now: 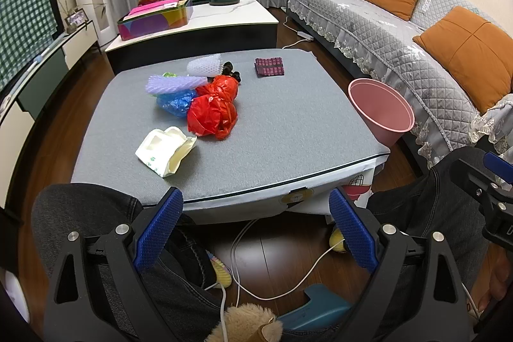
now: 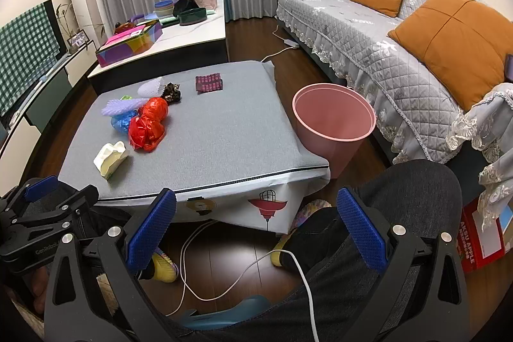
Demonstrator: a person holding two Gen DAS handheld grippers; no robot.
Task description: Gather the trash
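Trash lies on the grey-topped table: red plastic bags, a blue bag, purple foam net, white foam net, a dark wrapper, a maroon packet and a white wipes pack. An empty pink bin stands on the floor right of the table. My left gripper and right gripper are open and empty, held low before the table's near edge, above my knees.
A grey sofa with orange cushions runs along the right. A white table with boxes and bowls stands behind. White cables and slippered feet lie on the wooden floor under the grippers. A red carton sits far right.
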